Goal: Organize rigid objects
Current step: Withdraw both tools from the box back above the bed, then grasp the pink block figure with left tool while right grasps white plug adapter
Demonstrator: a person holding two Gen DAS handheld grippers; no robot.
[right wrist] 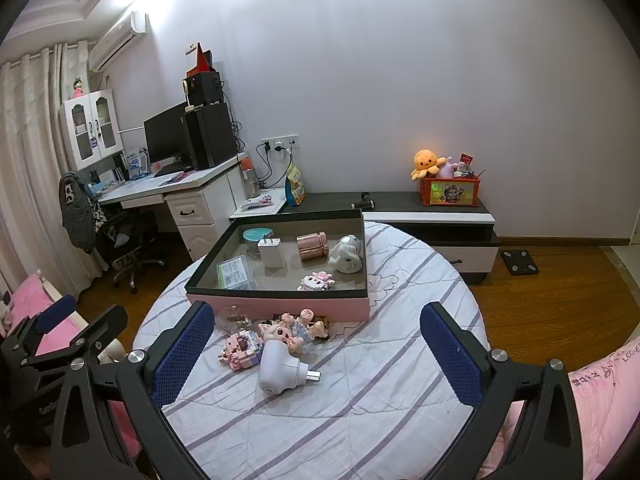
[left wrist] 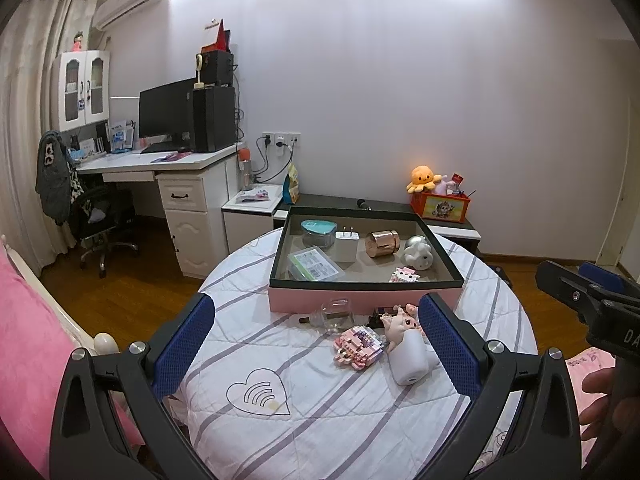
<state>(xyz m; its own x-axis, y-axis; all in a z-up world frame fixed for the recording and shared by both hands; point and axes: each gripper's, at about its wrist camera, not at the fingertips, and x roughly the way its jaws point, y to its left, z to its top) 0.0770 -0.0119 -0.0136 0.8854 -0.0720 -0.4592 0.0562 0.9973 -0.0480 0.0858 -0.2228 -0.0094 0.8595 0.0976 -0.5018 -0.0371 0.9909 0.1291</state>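
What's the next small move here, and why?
Probably ease the right gripper down onto the white plug: both grippers are open and empty, the plug lies nearest, outside the pink box that already holds sorted items.

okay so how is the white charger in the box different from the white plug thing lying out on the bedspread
The white charger stands upright inside the box, prongs pointing up; the white plug device lies on its side on the striped bedspread, prongs pointing sideways. The charger is a flat-sided block; the plug device is rounded and looks bulkier. Both are white with two metal prongs.
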